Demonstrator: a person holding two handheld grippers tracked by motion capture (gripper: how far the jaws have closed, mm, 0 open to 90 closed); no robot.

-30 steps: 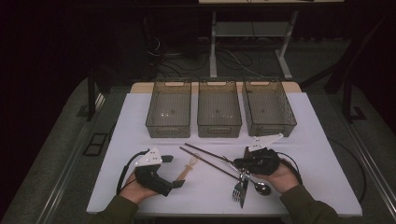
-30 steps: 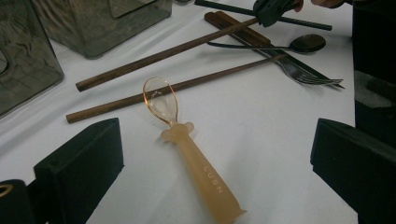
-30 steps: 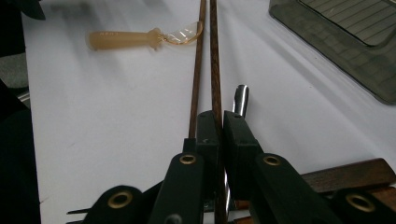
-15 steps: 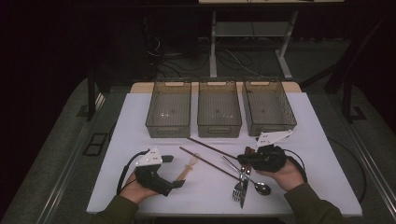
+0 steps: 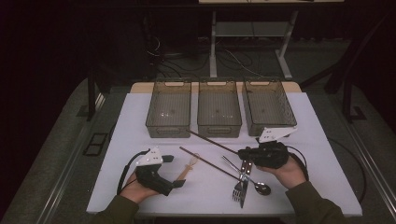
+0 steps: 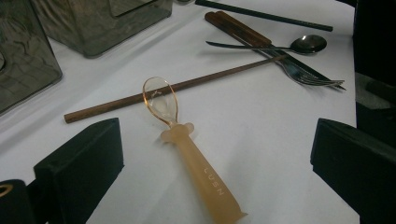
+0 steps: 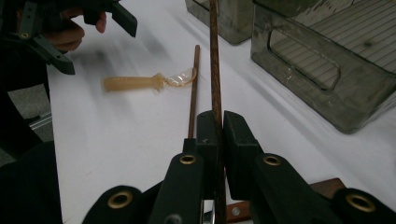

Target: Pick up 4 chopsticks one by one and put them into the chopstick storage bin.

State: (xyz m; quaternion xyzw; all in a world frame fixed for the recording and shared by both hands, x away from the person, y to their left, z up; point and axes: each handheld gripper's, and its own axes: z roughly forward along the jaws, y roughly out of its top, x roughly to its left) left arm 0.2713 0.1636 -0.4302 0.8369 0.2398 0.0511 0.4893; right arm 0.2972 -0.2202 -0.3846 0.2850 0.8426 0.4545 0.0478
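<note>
My right gripper [image 5: 243, 153] is shut on the near end of a brown chopstick [image 5: 212, 141]; in the right gripper view the stick [image 7: 215, 65] runs straight out from the closed jaws [image 7: 220, 122] toward the bins. A second chopstick [image 5: 210, 163] lies flat on the white table [image 5: 140, 121], beside a translucent amber spoon [image 5: 189, 167]. My left gripper [image 5: 173, 171] rests on the table, open, with the amber spoon's handle [image 6: 201, 170] lying between its jaws [image 6: 215, 140], untouched. The spoon's bowl touches the lying chopstick [image 6: 177, 86].
Three grey see-through bins [image 5: 168, 127] [image 5: 219, 127] [image 5: 256, 123] stand in a row at the back of the table. A fork [image 5: 237, 189], a wooden-handled knife [image 5: 244, 175] and a metal spoon [image 5: 261, 188] lie crossed under my right gripper. White tabletop stretches left and right.
The right gripper has carried its chopstick away from the other one, the far end swinging toward the bins. The left gripper and the amber spoon have stayed put.
</note>
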